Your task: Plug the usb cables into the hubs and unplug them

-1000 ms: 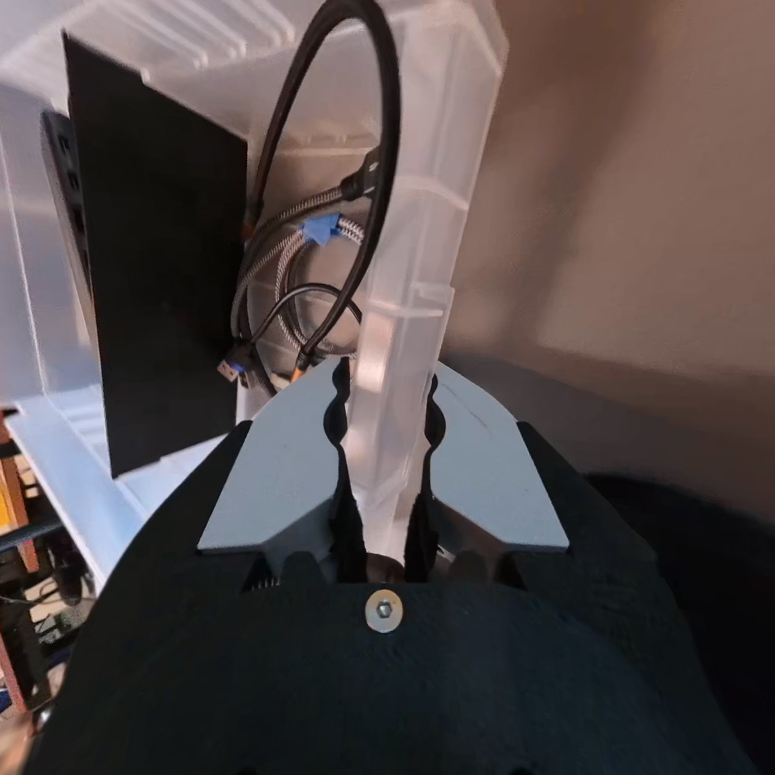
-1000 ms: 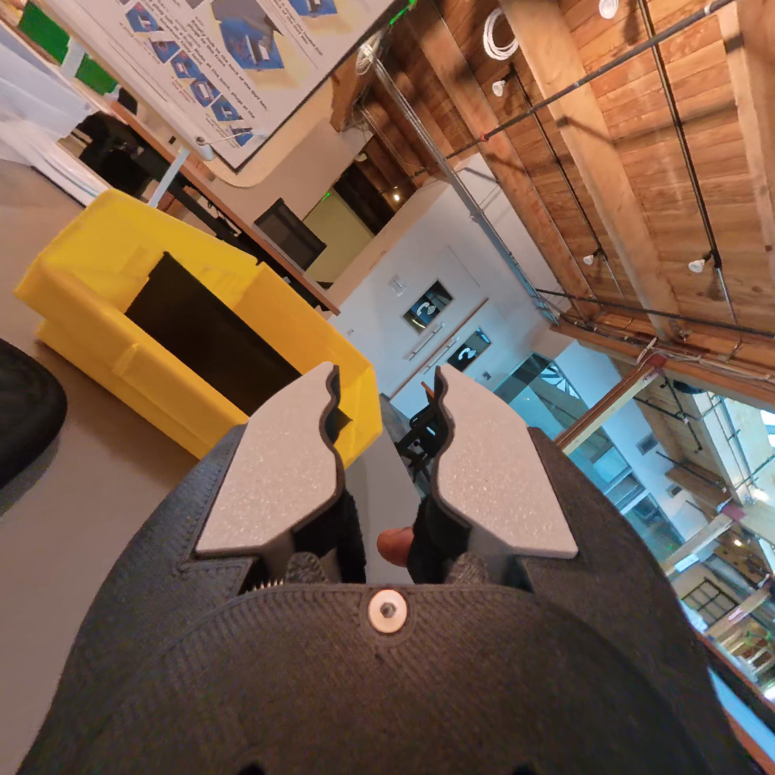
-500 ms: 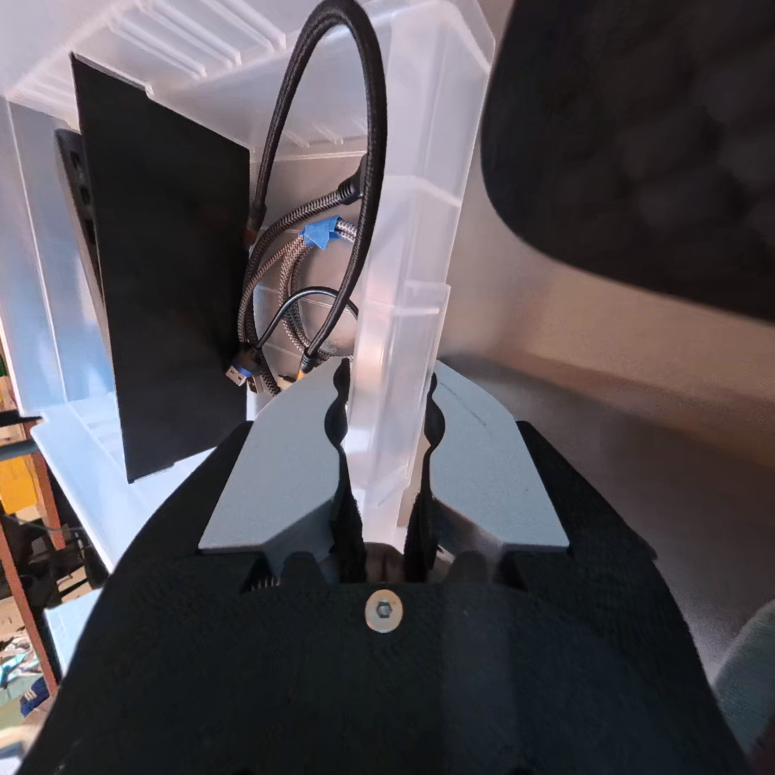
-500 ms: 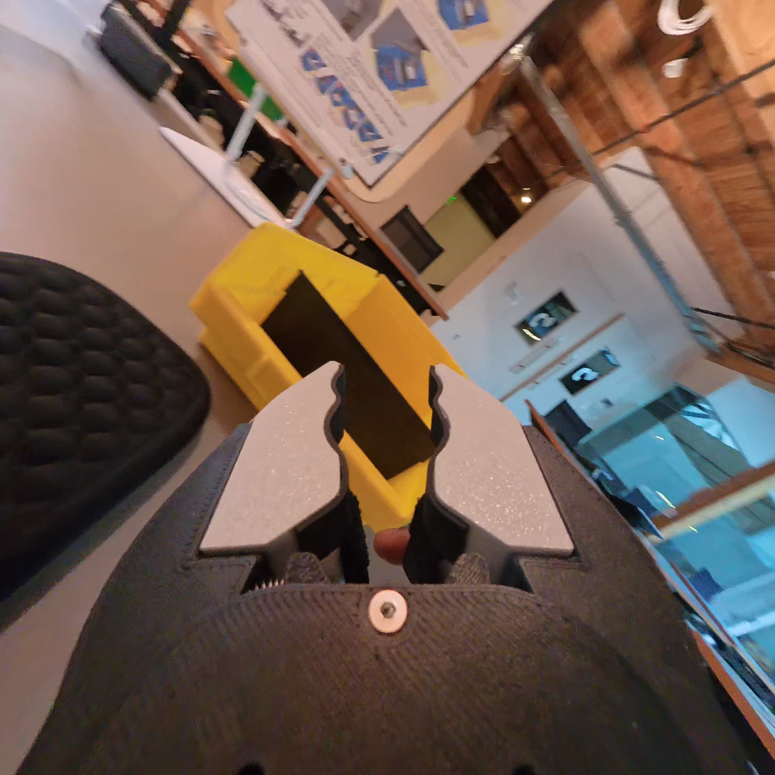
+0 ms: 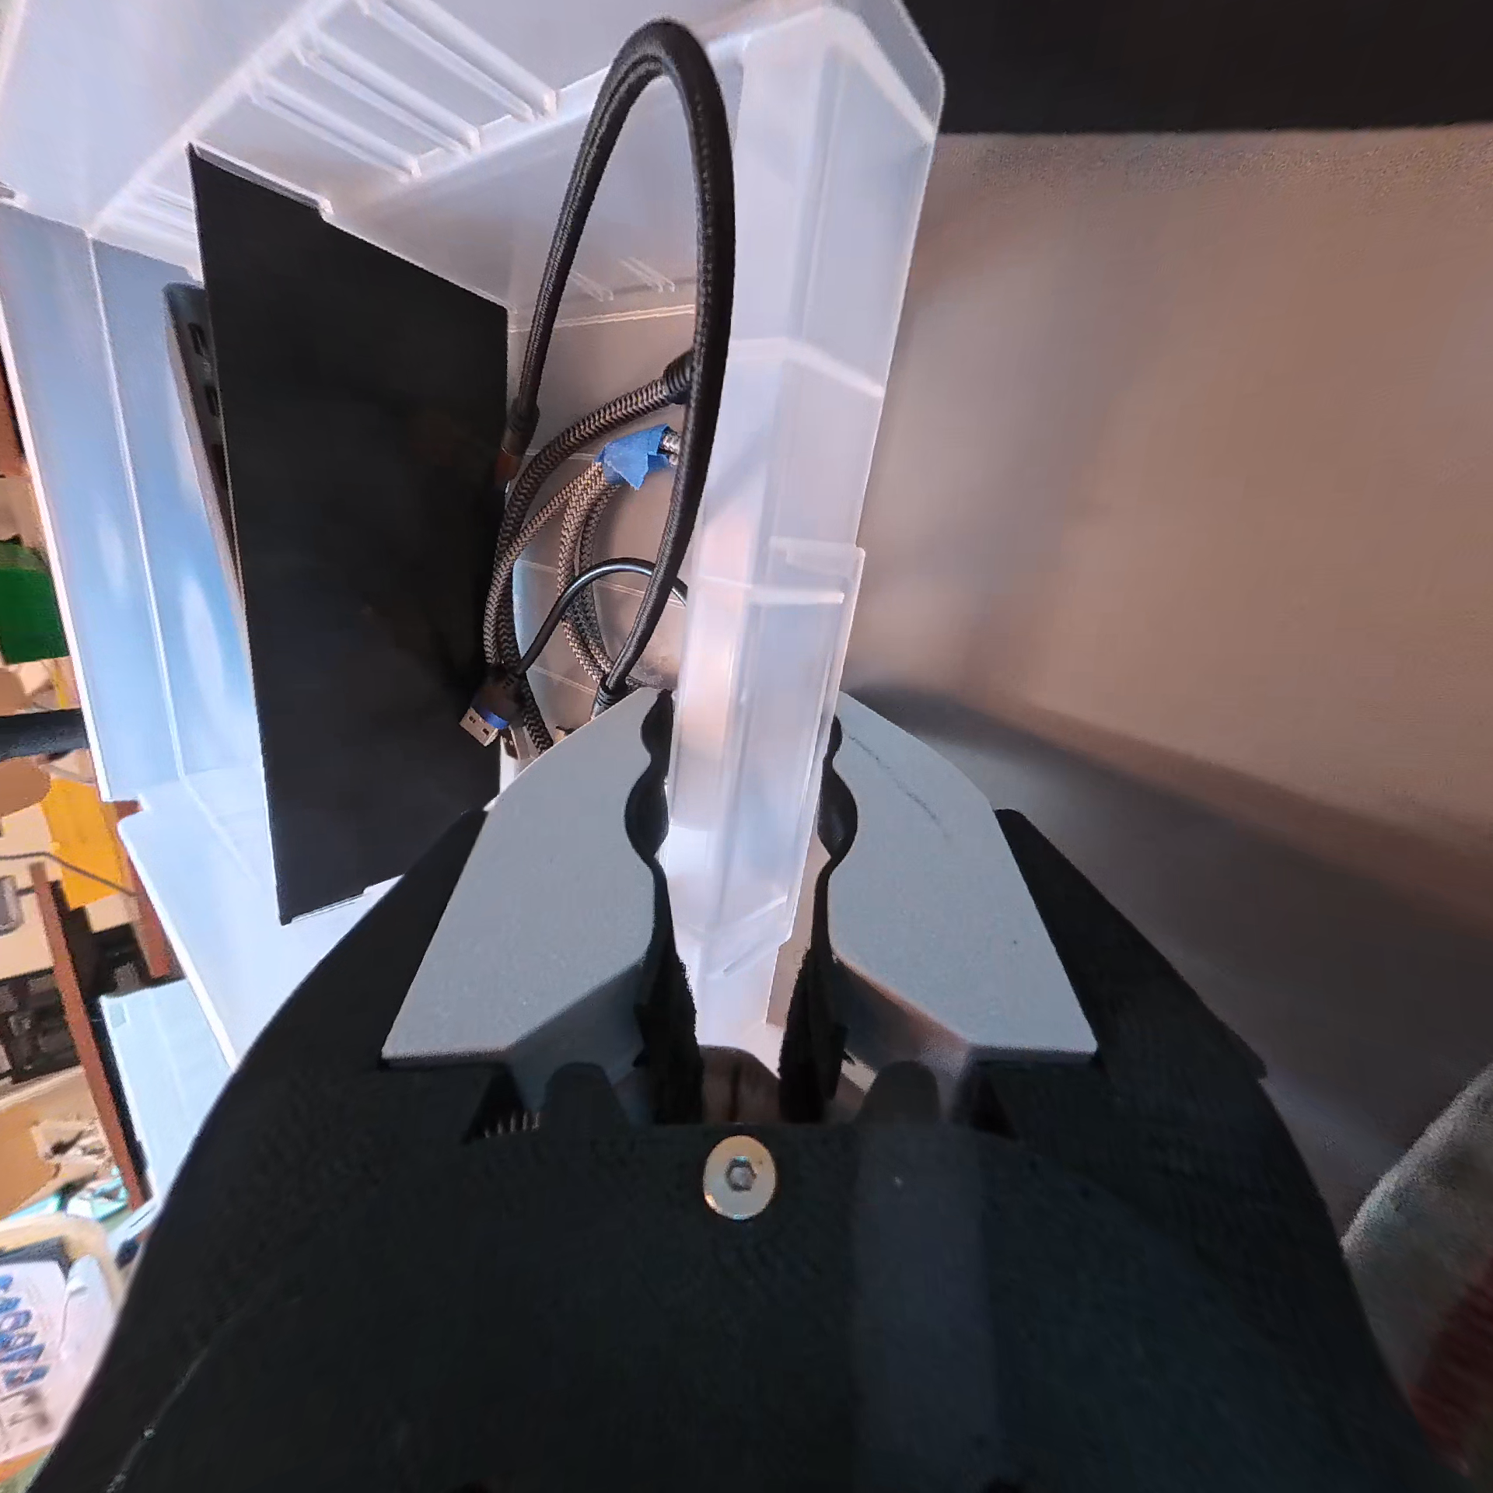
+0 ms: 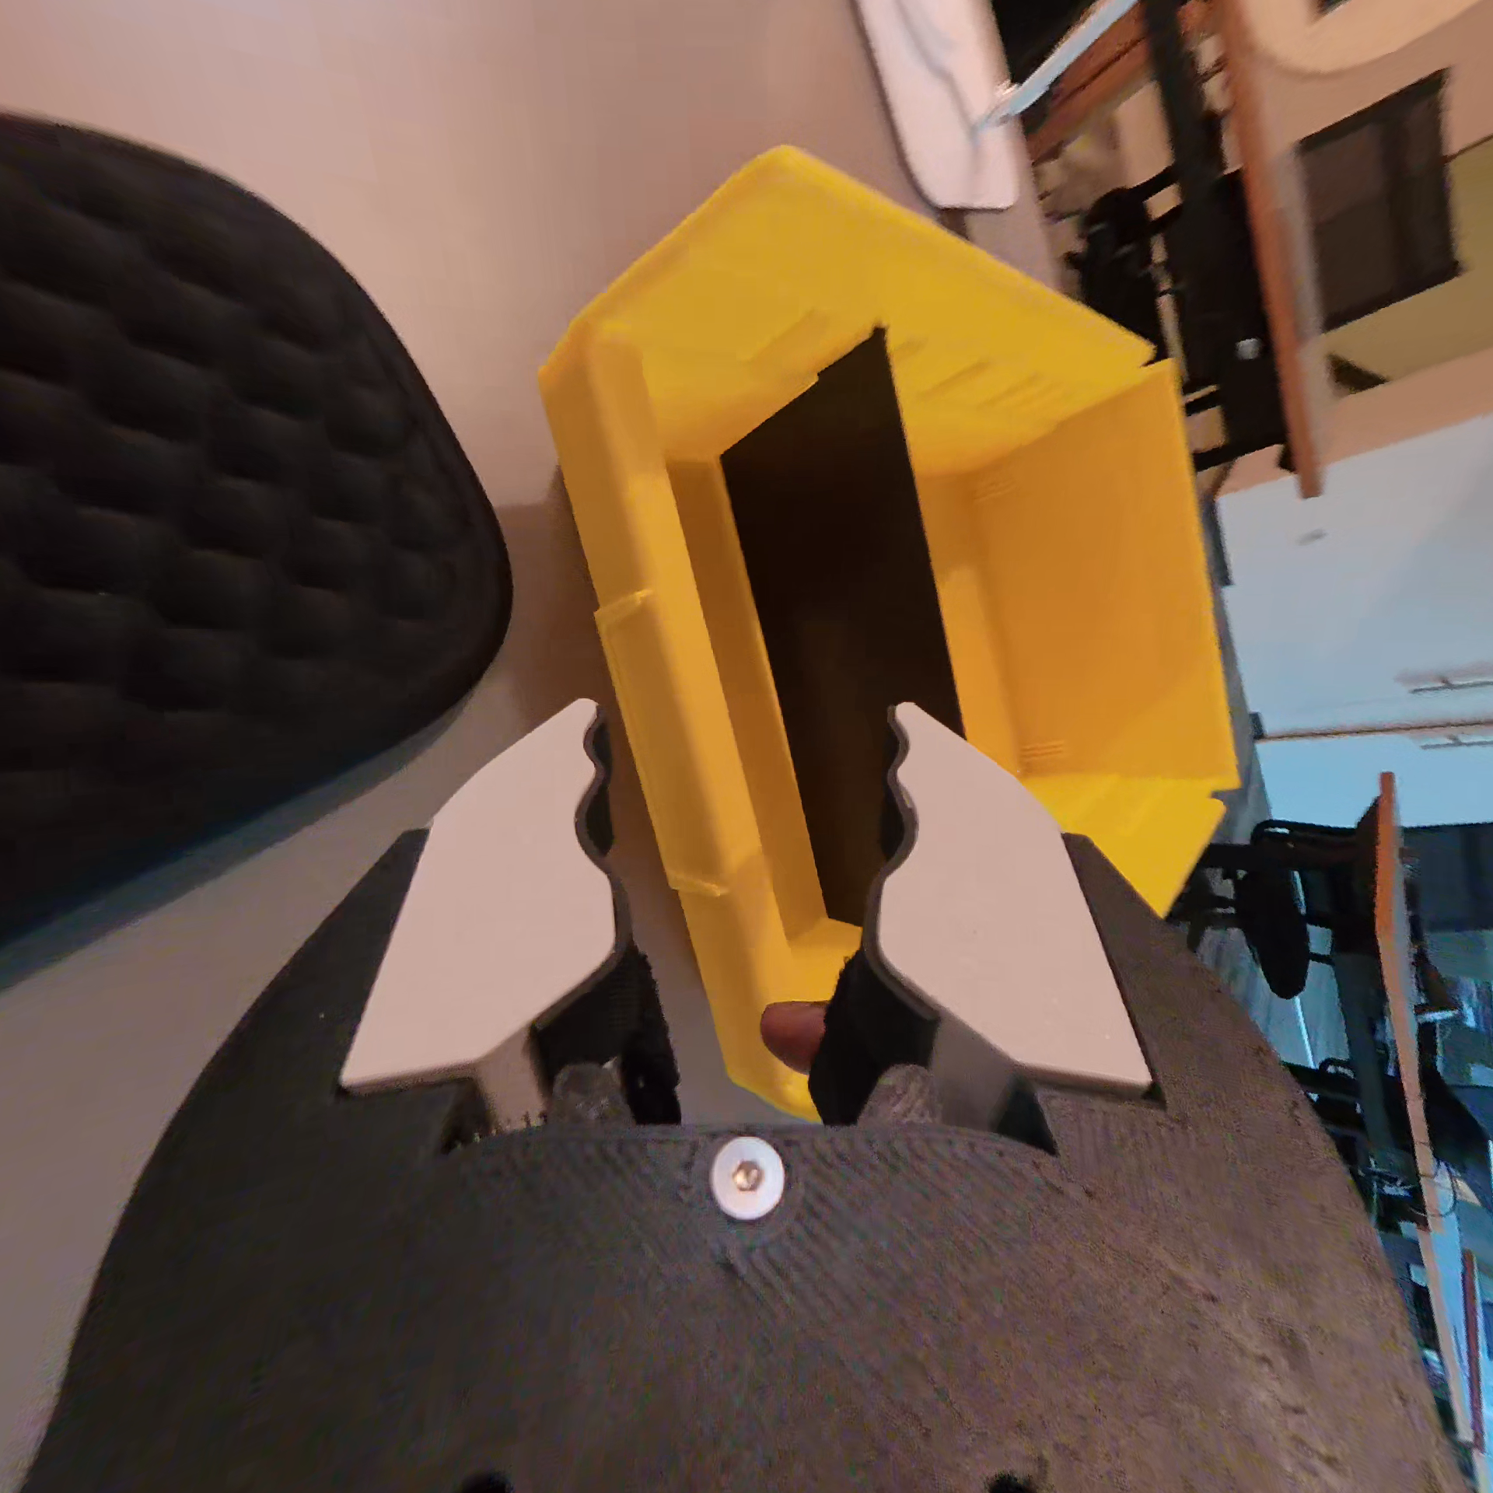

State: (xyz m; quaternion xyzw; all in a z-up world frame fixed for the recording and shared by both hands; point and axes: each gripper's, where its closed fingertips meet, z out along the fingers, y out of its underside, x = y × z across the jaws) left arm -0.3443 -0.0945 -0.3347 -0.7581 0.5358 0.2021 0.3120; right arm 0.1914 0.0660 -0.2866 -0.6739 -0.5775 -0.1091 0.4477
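Item one, my left claw [image 5: 743, 775]: narrow, clamped on the side wall of a clear plastic bin [image 5: 816, 420]. Item two, my right claw [image 6: 747, 775]: spread wide, straddling the near wall of a yellow bin [image 6: 646, 646] without gripping it; one finger sits outside the wall, the other over the bin's interior. Risks, as I judge them: the clear wall is smooth and thin, so my left grip could slide or flex it if I tilt the bin further, and the loose cables could spill out; the tall loop stands above the rim and could snag. My right claw, if it shuts off-centre, could shove the yellow bin across the desk [image 6: 242, 1010] rather than seize it. Contents, clear bin: a black divider panel [image 5: 355, 565]; on one side a coil of usb cables [image 5: 565, 582], braided black and grey, one marked with blue tape [image 5: 630, 464], one blue-collared plug [image 5: 489, 715] lying free and unplugged; behind the panel a dark slab with slots [image 5: 194, 388], likely a hub, mostly hidden. Contents, yellow bin: a black divider [image 6: 840, 614]; nothing else visible inside. Nearby: a black quilted cushion [image 6: 202, 485] on the desk just beside the yellow bin.
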